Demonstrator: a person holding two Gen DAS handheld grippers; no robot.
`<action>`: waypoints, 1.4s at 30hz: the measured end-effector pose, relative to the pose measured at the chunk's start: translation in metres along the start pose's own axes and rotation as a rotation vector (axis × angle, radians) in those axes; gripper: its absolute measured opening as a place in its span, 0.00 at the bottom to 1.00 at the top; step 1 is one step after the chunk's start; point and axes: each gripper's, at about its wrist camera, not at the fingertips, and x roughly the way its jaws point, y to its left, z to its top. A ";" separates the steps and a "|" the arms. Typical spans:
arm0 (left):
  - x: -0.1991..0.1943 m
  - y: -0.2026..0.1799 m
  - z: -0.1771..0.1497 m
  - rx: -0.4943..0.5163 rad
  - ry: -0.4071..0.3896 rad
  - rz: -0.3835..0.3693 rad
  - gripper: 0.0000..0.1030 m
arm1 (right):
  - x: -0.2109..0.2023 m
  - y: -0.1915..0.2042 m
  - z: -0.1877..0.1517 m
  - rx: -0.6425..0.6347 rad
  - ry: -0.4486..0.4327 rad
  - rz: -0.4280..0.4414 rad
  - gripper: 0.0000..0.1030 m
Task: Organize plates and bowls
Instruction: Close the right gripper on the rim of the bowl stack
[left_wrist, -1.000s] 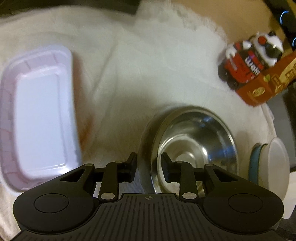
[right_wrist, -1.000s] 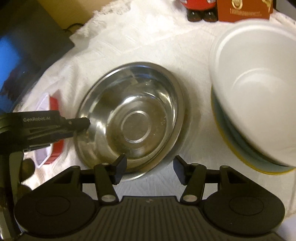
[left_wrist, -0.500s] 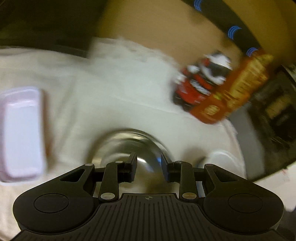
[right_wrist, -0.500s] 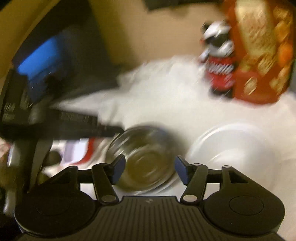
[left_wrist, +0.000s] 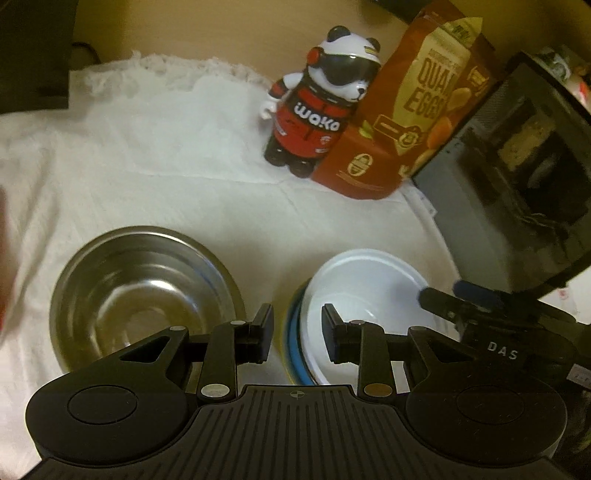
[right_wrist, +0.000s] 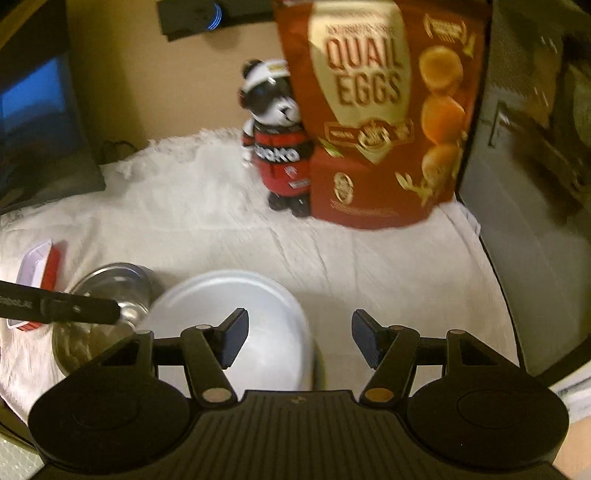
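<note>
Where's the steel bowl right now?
The steel bowl sits on the white cloth at lower left of the left wrist view, just left of the white bowl stack, apart from it.

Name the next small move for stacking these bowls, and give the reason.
Probably lower the left hand-held gripper onto the near rim of the steel bowl and close. Both grippers are open and empty, and that bowl sits alone on the white cloth, beside the white bowl already nested on a blue and a yellow dish.
</note>
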 end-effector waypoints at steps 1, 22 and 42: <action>0.001 -0.001 -0.001 0.001 0.001 0.008 0.31 | 0.001 -0.003 -0.002 0.007 0.009 0.006 0.59; 0.027 -0.005 0.002 -0.042 0.053 0.044 0.36 | 0.038 -0.026 -0.016 0.025 0.119 0.018 0.39; 0.071 -0.008 -0.002 -0.021 0.176 0.048 0.37 | 0.086 -0.034 -0.041 0.223 0.372 0.270 0.44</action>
